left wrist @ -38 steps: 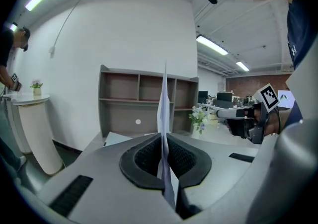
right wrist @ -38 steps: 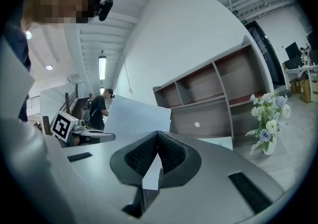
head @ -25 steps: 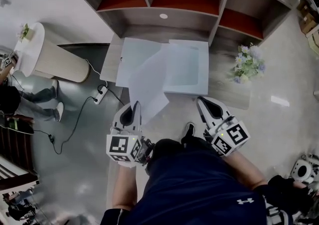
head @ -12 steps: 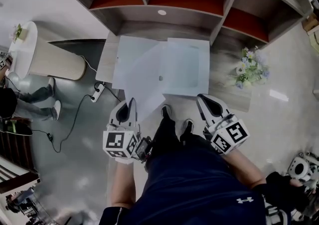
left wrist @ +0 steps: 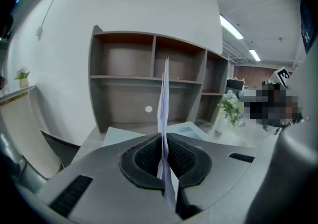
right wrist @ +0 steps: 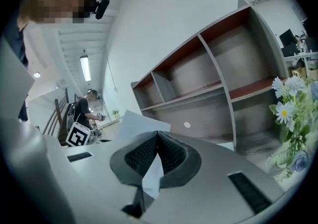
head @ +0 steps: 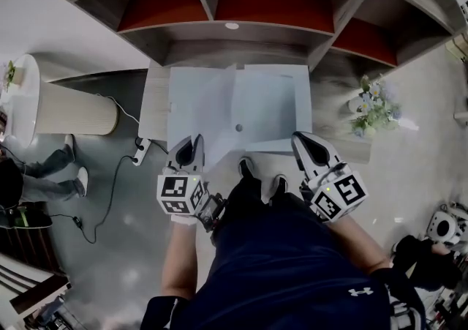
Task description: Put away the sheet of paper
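The left gripper [left wrist: 164, 161] clamps its jaws on an upright sheet of paper [left wrist: 163, 113].

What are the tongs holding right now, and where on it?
The sheet of paper, pinched along its near edge: left tongs at one end, right tongs at the other.

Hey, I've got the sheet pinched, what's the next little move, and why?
Probably carry the sheet a little forward toward the shelf. The left hand-held gripper is shut on its near edge, the right hand-held gripper seems to pinch it too, and it hangs over the desk, not yet laid down or in a compartment.
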Demonstrator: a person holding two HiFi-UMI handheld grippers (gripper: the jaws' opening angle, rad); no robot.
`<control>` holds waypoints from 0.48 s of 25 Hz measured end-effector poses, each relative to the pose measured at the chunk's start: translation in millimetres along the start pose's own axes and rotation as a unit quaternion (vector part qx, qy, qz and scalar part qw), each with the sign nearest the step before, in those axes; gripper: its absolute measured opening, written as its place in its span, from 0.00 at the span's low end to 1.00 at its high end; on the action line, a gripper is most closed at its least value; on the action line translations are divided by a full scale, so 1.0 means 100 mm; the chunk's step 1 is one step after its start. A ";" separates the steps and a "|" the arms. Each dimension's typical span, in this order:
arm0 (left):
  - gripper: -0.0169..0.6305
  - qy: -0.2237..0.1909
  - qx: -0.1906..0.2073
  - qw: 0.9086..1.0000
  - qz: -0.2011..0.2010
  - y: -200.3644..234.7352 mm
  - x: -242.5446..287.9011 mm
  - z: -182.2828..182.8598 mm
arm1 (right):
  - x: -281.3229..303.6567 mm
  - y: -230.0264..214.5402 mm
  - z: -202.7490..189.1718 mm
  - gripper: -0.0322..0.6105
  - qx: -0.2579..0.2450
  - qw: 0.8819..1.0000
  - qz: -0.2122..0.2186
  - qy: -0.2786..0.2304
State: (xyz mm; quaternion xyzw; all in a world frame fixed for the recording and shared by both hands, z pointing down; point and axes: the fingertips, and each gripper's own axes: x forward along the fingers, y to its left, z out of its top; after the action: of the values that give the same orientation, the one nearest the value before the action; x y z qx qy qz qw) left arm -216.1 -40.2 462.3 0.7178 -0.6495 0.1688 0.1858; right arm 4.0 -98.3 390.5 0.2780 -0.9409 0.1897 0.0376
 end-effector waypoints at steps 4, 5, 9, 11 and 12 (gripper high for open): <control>0.05 0.019 0.004 0.999 -0.032 0.17 0.28 -0.05 | 0.16 0.02 -0.03 0.06 0.003 1.000 -0.022 0.005; 0.05 0.021 0.006 0.999 -0.039 0.19 0.34 -0.05 | 0.20 0.02 -0.04 0.06 0.003 1.000 -0.028 0.005; 0.05 0.024 0.007 0.997 -0.076 0.24 0.56 0.00 | 0.34 0.02 0.00 0.06 0.002 0.999 -0.053 0.003; 0.05 0.030 -0.006 0.994 -0.103 0.23 0.65 0.00 | 0.39 0.04 0.01 0.06 0.003 0.998 -0.066 0.004; 0.05 0.037 -0.018 0.992 -0.119 0.23 0.70 -0.04 | 0.40 0.05 0.00 0.06 0.003 0.997 -0.071 0.006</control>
State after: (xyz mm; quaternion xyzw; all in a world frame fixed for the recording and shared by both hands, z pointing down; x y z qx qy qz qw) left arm -232.2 -101.1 501.0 0.7797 -0.5549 0.1608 0.2415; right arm -32.9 -114.9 395.6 0.3433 -0.9179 0.1912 0.0553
